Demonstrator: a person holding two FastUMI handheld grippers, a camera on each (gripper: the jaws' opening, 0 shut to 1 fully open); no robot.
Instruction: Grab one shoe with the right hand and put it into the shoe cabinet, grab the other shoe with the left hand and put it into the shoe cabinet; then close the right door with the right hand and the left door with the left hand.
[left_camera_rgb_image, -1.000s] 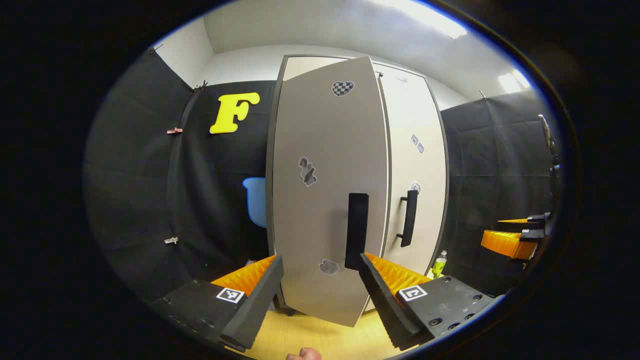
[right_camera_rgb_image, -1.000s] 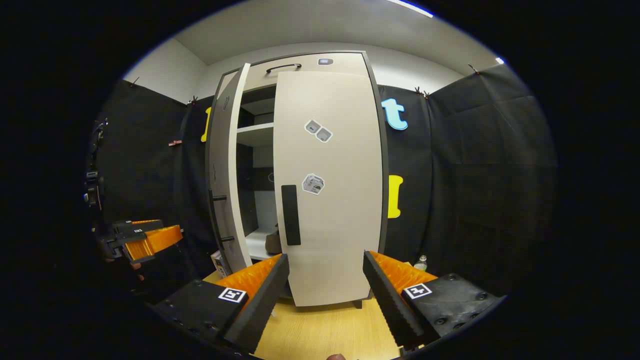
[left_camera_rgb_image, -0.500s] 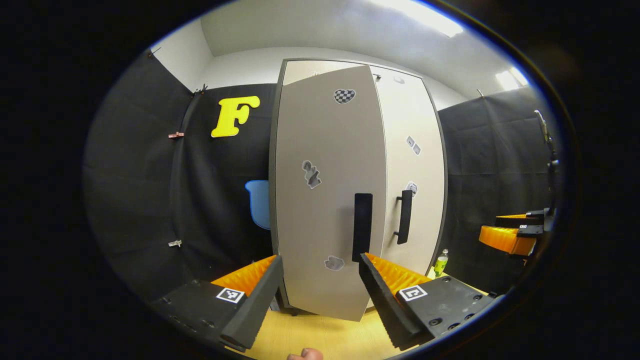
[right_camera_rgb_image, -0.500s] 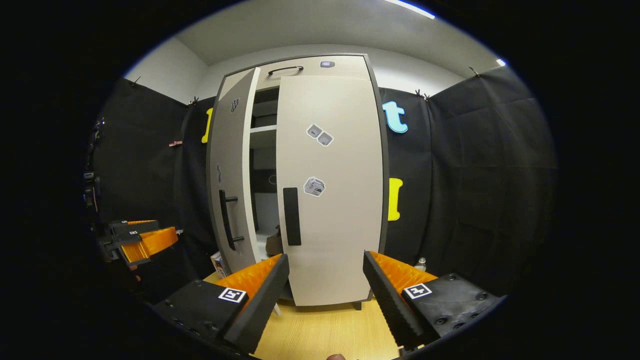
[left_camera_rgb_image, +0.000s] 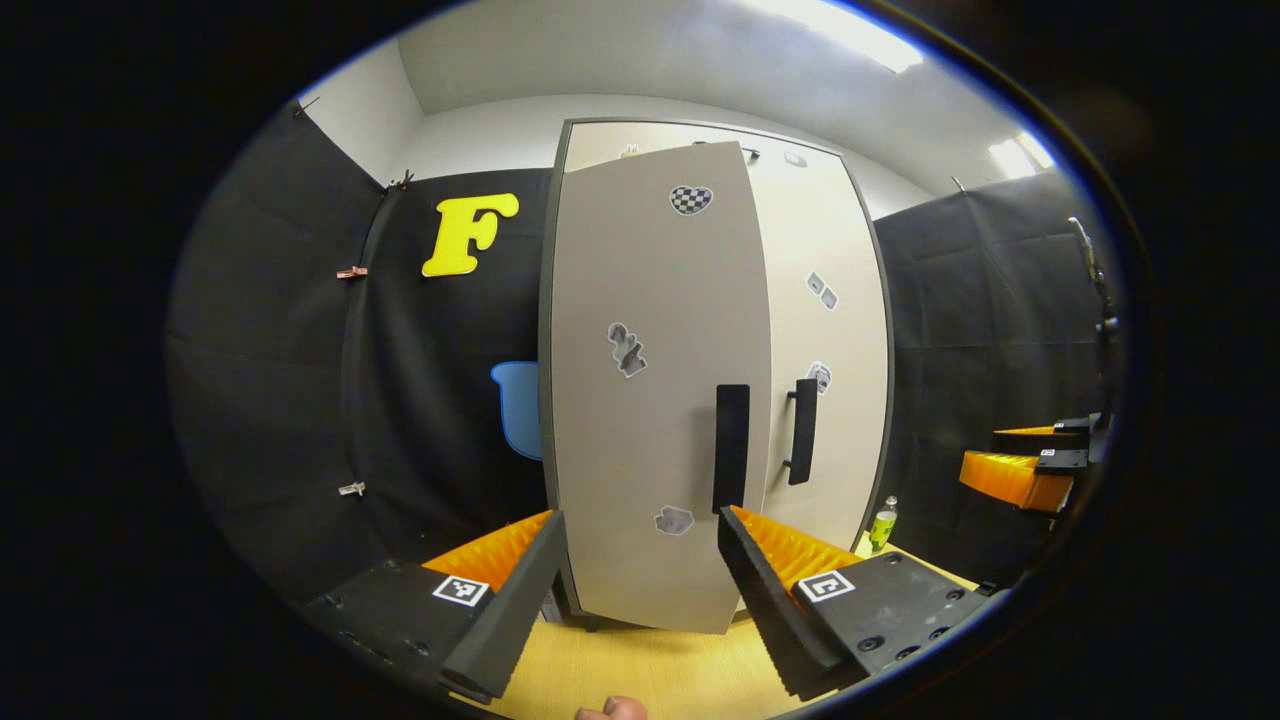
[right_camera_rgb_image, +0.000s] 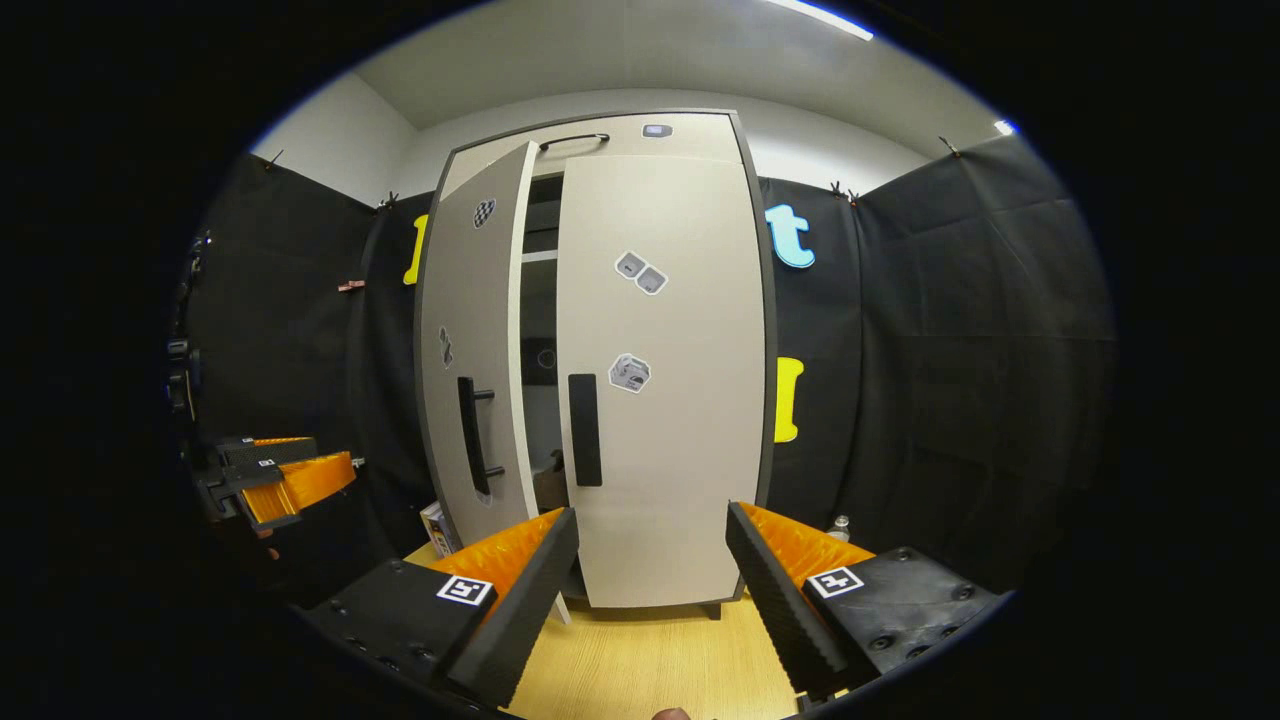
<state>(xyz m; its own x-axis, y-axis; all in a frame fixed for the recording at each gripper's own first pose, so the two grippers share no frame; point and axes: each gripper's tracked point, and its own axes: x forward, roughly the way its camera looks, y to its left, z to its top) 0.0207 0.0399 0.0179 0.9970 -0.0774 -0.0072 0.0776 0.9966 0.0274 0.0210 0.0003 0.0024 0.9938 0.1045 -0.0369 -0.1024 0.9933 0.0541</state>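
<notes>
The beige shoe cabinet (right_camera_rgb_image: 660, 135) stands straight ahead. Its right door (right_camera_rgb_image: 665, 470) is shut, with a black handle (right_camera_rgb_image: 584, 430). The left door (right_camera_rgb_image: 475, 300) is ajar, leaving a narrow dark gap; in the left gripper view this left door (left_camera_rgb_image: 650, 420) looks almost flush. Low in the gap a bit of a brown shoe (right_camera_rgb_image: 550, 487) shows. My left gripper (left_camera_rgb_image: 640, 565) is open and empty, facing the left door's handle (left_camera_rgb_image: 731, 447). My right gripper (right_camera_rgb_image: 650, 565) is open and empty in front of the right door. Each gripper shows at the side of the other's view: the right gripper (left_camera_rgb_image: 1020, 470), the left gripper (right_camera_rgb_image: 280, 480).
The floor (right_camera_rgb_image: 650, 660) is light wood. A green bottle (left_camera_rgb_image: 880, 525) stands at the cabinet's right foot, and a small box (right_camera_rgb_image: 435, 525) lies at its left foot. Black cloth walls close in on both sides.
The left door has swung inward, and the gap showing the shelves and shoe has narrowed to a slit. Both grippers have stayed open and have hardly moved.
</notes>
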